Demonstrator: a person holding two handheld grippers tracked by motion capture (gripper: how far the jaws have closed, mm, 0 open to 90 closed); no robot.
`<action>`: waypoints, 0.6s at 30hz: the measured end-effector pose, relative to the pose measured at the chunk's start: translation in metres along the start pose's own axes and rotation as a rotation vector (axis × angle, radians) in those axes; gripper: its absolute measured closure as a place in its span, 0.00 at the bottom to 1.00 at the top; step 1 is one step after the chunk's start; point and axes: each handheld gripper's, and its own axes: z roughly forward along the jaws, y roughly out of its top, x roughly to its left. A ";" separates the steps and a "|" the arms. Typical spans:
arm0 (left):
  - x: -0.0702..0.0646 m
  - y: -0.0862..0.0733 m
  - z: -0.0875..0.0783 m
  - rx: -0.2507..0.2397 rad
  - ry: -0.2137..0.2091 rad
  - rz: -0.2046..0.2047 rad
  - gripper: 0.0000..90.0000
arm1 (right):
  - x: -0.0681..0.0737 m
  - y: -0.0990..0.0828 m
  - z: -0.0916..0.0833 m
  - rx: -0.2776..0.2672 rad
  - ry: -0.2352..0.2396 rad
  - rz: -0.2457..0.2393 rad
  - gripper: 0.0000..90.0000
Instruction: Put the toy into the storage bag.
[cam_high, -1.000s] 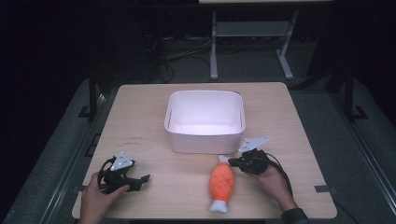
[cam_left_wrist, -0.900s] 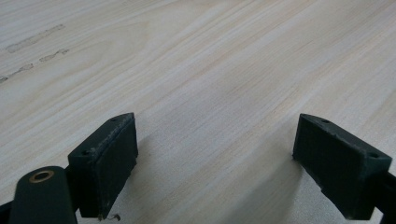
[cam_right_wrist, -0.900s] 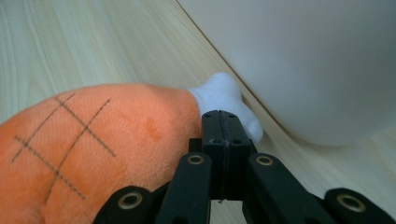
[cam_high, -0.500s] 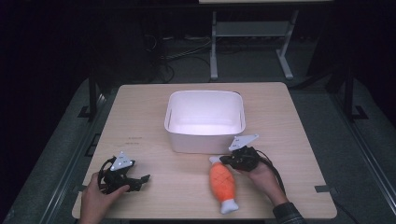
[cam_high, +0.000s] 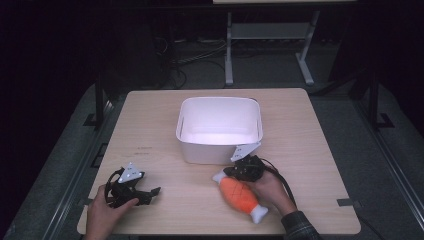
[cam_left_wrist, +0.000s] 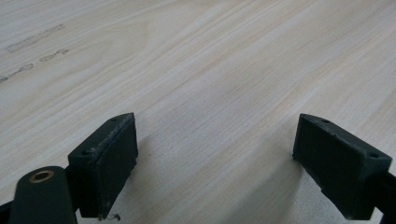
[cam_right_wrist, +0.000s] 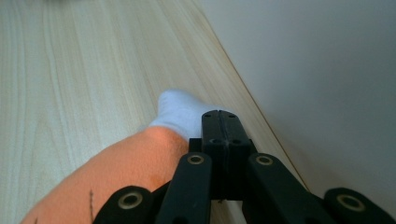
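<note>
Just beyond the right gripper (cam_high: 235, 171) stood a white plastic bin (cam_high: 219, 150), rectangular with rounded corners; its inside looked bare. The pale wood-grain table (cam_high: 310, 150) sat in a dark room. The right gripper's jaws were pressed together, lying against the orange plush fish (cam_high: 239, 194) with white tail ends. The left gripper (cam_high: 145, 192), well apart from it, rested with its jaws spread wide over bare wood.

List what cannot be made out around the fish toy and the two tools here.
- High view: right tool tips, too small and dark to tell any grip on the fish toy.
- Right gripper view: toy's tail end, cut off by the bottom edge.
- High view: white bin floor, washed out by glare.
</note>
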 end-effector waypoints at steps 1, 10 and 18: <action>0.000 0.000 0.000 -0.002 0.001 0.000 0.15 | 0.001 0.001 0.001 0.002 0.004 -0.005 1.00; 0.000 0.000 0.000 -0.002 0.001 0.002 0.15 | 0.007 0.016 0.011 0.016 0.050 -0.047 1.00; 0.000 0.000 0.000 -0.002 0.001 0.002 0.15 | 0.013 0.024 0.019 0.025 0.080 -0.070 1.00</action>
